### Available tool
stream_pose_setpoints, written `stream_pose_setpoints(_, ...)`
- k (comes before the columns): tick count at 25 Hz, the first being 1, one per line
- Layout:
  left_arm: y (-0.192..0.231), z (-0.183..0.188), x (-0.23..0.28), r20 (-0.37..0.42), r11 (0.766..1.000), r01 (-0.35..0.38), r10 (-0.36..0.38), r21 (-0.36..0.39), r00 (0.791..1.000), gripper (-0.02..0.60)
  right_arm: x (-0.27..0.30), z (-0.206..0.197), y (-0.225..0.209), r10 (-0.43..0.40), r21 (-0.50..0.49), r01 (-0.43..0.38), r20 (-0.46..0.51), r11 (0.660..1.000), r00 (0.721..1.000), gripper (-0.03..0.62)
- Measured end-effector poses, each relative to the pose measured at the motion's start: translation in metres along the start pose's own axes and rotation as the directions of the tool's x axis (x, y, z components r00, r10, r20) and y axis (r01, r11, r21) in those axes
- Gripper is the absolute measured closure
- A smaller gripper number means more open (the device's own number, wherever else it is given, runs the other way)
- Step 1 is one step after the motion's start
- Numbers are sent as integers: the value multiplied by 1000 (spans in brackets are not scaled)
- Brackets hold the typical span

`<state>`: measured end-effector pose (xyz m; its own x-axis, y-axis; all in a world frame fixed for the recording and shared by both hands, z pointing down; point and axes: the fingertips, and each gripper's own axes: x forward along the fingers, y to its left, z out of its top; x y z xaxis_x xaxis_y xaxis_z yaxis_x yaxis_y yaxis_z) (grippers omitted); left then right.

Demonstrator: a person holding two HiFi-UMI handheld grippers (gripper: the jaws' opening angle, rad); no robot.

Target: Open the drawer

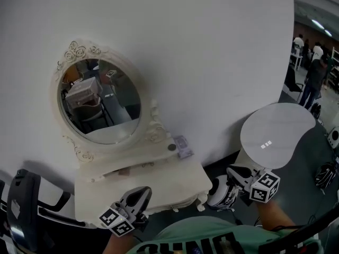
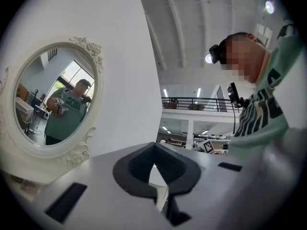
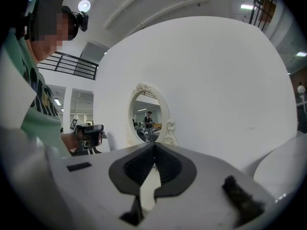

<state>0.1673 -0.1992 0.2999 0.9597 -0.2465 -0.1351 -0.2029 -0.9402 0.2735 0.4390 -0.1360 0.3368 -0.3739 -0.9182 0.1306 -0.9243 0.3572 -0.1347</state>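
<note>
1. Standing at the far left, cut off by the frame edge: black chair (image 1: pixel 22 200) with a smooth moulded back, the rest out of view.
2. Rising against the plain white wall (image 1: pixel 212 62): oval mirror (image 1: pixel 98 100) in a cream frame carved with roses and scrolls, reflecting room furniture too dim to identify.
3. Sitting below the mirror: cream vanity (image 1: pixel 175 184) with a matte top, scalloped front edge and curled feet.
4. Lying in the low raised tier directly under the mirror: drawer (image 1: pixel 127 170), front appearing flush and closed, handle too small to resolve, contents hidden.
5. Hanging in front of the vanity's front edge, apart from the drawer: left gripper (image 1: pixel 143 191), clenched on nothing, ribbed black pads (image 2: pixel 139 169) meeting at the tips.
6. Resting at the tier's right end: small pale-purple box (image 1: pixel 183 146), print unreadable.
7. Hanging right of the vanity, well apart from the drawer: right gripper (image 1: pixel 230 170), clenched and empty, ribbed pads (image 3: pixel 139 166) closing tip to tip.
8. Standing at the right: round table (image 1: pixel 278 134) with a smooth white top, base mostly hidden.
</note>
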Motion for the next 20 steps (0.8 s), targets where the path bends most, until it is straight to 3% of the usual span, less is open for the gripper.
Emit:
stream_pose_setpoints(5,52,11,-14,-3,1000,9,-9,-21,1000,572,45,4,2,-33,6,33,-9,999,999,583)
stream_pose_setpoints(11,96,12,-15,-5,999,-17,17,-46,1000,572,93,11,-9,-12,0,12,-28,1000,1000,583)
stream_pose_setpoints(16,115,0,3,-18,996,-76,75,-55,997,572,126,6,-38,51,10,-51,-52,999,997,583)
stream_pose_setpoints(20,129,-6,33,-22,987,-159,159,-30,987,572,158,8,-71,157,-7,-157,-57,987,986,583)
